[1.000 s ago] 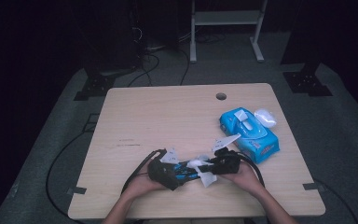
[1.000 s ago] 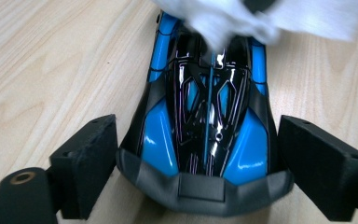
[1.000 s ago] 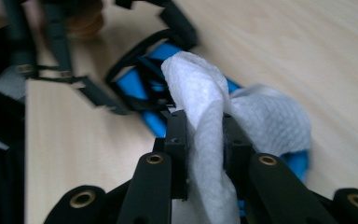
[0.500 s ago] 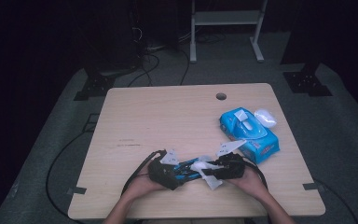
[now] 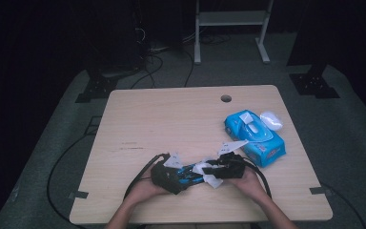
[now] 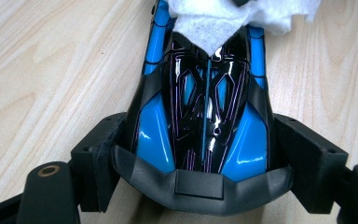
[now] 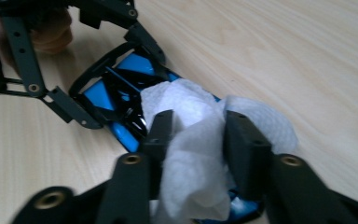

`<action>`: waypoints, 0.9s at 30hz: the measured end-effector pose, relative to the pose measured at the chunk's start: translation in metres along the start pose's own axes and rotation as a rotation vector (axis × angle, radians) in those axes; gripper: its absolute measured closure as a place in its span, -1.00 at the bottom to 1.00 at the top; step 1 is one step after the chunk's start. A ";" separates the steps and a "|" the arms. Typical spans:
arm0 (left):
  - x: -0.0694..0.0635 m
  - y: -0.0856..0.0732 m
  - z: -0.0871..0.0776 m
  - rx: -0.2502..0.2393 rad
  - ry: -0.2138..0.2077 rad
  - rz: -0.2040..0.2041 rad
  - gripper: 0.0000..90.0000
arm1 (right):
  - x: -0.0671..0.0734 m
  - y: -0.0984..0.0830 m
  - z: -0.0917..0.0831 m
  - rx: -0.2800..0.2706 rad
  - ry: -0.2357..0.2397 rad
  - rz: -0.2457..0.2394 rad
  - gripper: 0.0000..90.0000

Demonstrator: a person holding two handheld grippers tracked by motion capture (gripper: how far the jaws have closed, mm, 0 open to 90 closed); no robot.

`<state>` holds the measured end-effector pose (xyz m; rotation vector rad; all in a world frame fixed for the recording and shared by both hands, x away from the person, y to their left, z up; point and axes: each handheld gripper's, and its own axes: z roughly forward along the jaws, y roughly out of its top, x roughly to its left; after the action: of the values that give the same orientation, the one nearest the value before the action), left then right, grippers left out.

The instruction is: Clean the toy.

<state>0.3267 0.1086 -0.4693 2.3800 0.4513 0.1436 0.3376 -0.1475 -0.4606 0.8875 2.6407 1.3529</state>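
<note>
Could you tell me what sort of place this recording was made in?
Probably a lab or studio set up for recording: a lone wooden table lit amid darkness, cables across the grey floor, black stand feet and a white metal frame behind it.

the right gripper (image 5: 219, 168) sits a touch closer to the left gripper (image 5: 171, 175) than a second ago. its jaws have just been closing, with the white wipe (image 7: 200, 154) bunched between them. the wipe now lies over the far end of the blue car (image 6: 205, 116).
</note>
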 end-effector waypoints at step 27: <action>-0.002 -0.004 -0.002 -0.007 0.006 0.006 -0.49 | -0.005 -0.014 -0.015 0.014 -0.076 0.023 0.76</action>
<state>0.3231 0.1117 -0.4700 2.3754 0.4455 0.1549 0.3315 -0.1671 -0.4629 0.9535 2.5941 1.2802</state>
